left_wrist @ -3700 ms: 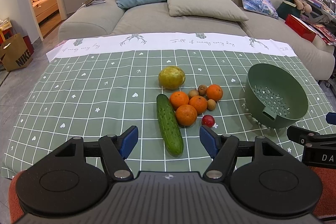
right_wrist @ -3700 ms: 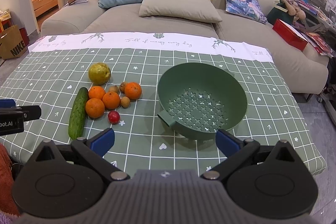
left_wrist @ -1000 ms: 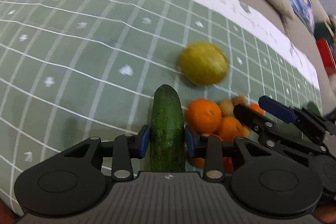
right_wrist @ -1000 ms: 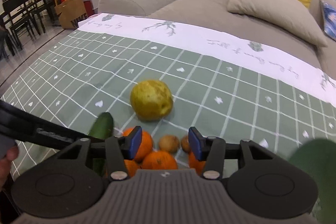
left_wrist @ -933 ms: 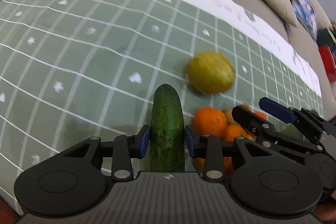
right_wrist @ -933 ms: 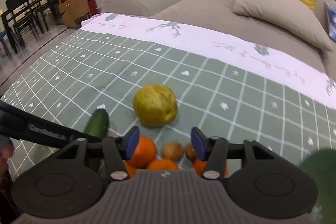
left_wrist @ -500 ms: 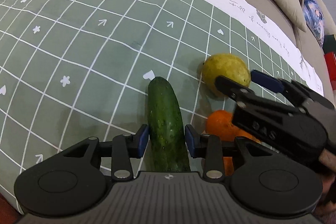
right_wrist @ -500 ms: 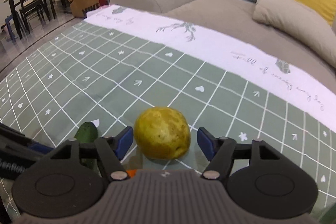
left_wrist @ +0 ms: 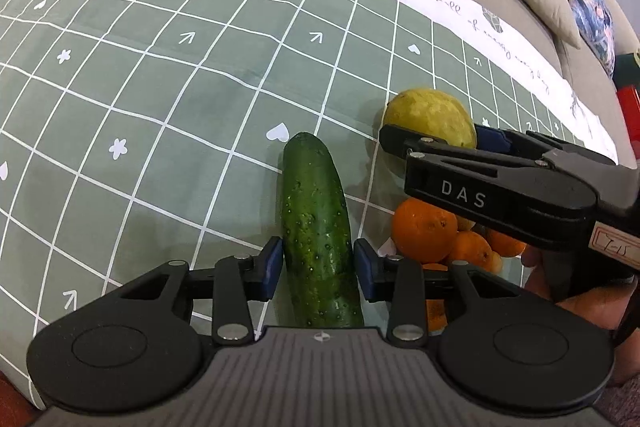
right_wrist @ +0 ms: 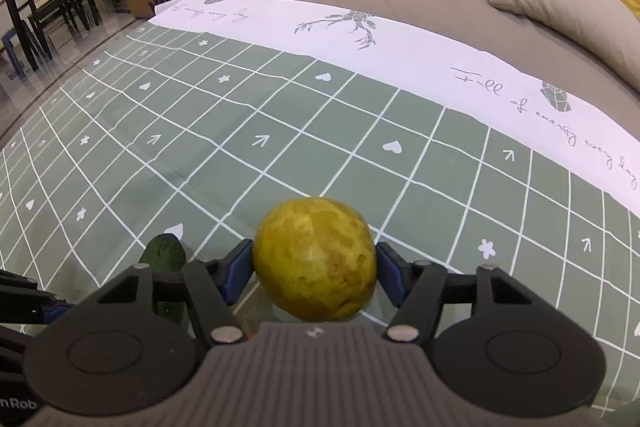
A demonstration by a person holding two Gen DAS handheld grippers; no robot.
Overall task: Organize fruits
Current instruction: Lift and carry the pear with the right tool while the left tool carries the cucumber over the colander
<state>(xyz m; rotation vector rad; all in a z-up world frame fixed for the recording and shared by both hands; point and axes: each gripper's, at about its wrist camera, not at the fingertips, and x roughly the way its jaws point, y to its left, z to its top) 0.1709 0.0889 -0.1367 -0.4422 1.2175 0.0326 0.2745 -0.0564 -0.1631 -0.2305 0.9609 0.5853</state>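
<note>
Where a second ago the right gripper [right_wrist: 314,269] hung over the oranges, its blue pads now press both sides of the round yellow-green pear [right_wrist: 315,259], jaws just closing in on it. The left gripper [left_wrist: 318,263] stays clamped on the long dark green cucumber [left_wrist: 316,227] lying on the green checked tablecloth [left_wrist: 160,75]. Glossy orange mandarins [left_wrist: 424,229] crowd the cucumber's right; the cloth left and ahead lies open up to its white border.

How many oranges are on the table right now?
3 show clearly, clustered right of the cucumber: a large orange in front, a smaller one behind it, and another under the right gripper. More may be hidden beneath both grippers.
</note>
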